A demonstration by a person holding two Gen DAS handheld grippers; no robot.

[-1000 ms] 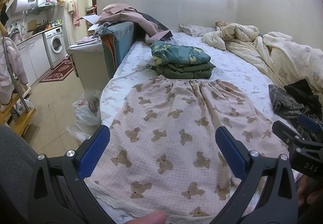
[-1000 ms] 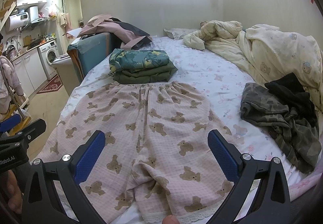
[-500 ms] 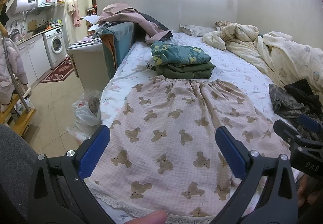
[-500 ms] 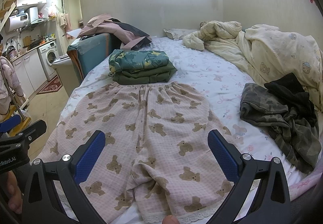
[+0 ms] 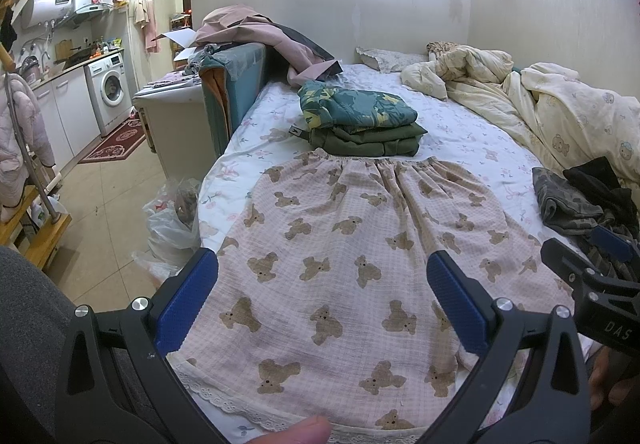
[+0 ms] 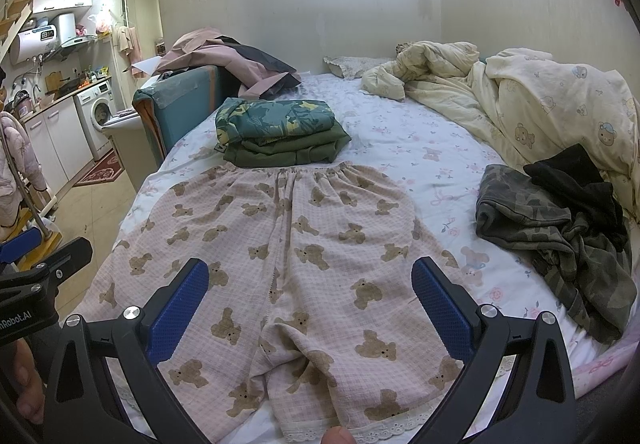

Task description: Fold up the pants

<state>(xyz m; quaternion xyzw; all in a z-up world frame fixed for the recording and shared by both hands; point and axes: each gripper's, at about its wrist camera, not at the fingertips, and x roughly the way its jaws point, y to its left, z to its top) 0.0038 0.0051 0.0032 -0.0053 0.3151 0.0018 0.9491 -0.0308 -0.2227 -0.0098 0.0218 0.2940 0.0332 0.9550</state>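
The pink teddy-bear pants (image 6: 288, 256) lie flat on the bed (image 6: 424, 151), with the waistband just beside a stack of folded green clothes (image 6: 280, 135). The left gripper (image 5: 320, 308) and right gripper (image 6: 310, 308) hang over the leg ends, both wide apart and holding nothing.
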